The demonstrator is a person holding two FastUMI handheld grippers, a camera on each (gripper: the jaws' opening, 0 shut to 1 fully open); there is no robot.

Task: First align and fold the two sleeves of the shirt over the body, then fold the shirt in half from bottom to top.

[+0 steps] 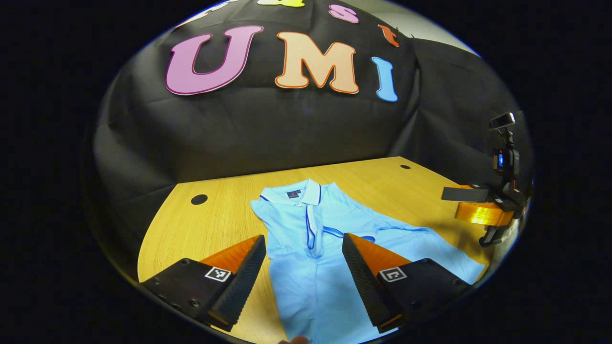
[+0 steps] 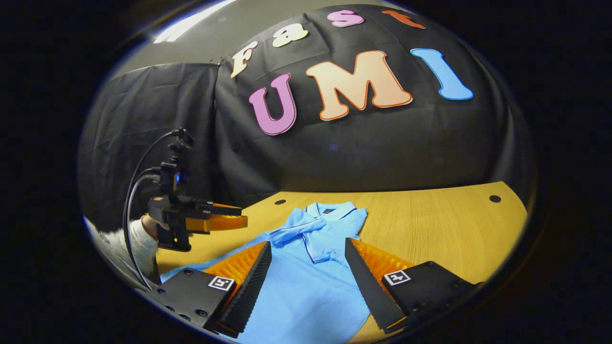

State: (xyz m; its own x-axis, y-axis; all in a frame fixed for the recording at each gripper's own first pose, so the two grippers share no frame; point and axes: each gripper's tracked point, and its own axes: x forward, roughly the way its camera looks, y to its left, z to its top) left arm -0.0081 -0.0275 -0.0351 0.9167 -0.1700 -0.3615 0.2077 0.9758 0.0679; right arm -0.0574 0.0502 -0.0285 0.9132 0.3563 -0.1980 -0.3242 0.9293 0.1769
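Observation:
A light blue polo shirt [image 1: 311,267] lies flat on the wooden table [image 1: 215,224], collar [image 1: 306,193] at the far end. One sleeve with a dark trimmed cuff [image 1: 351,235] lies folded across the chest. My left gripper [image 1: 303,238] hovers open over the shirt's body, nothing between its fingers. In the right gripper view the shirt [image 2: 306,282] spreads below my right gripper [image 2: 308,243], which is open and holds nothing. The folded sleeve [image 2: 287,234] crosses just under the collar [image 2: 330,209].
The right gripper [image 1: 480,208] shows farther off over the table's right edge. The left gripper [image 2: 201,220] is held by a hand in a white sleeve [image 2: 141,241], with cables looping behind. Round cable holes [image 1: 199,199] [image 2: 495,198] mark the tabletop.

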